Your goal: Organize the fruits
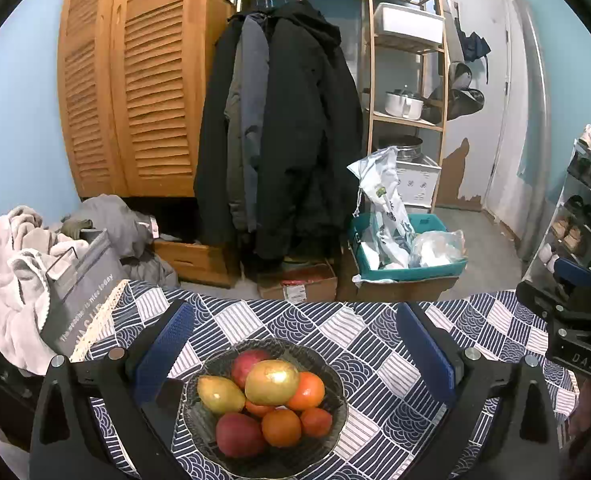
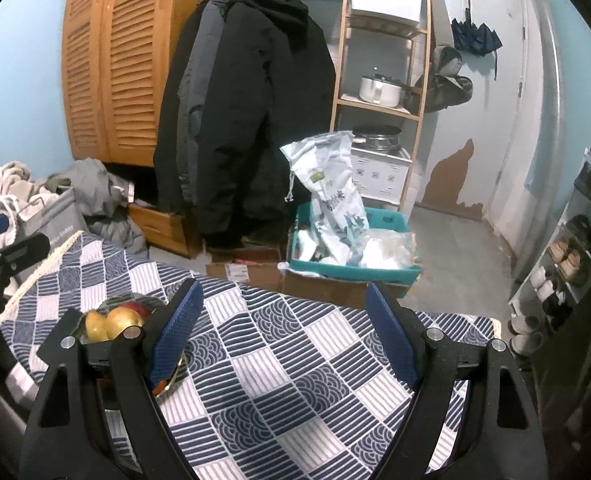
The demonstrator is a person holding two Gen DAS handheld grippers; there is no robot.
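Sitting piled in a dark glass bowl (image 1: 337, 394): yellow-green mango (image 1: 272, 382) topmost, oranges (image 1: 281, 427) at four o'clock.

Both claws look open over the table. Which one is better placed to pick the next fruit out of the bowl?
Left. The left claw hangs open with the fruit bowl centred between its fingers. The right claw faces bare tablecloth; the bowl sits off beyond its left finger, half hidden.
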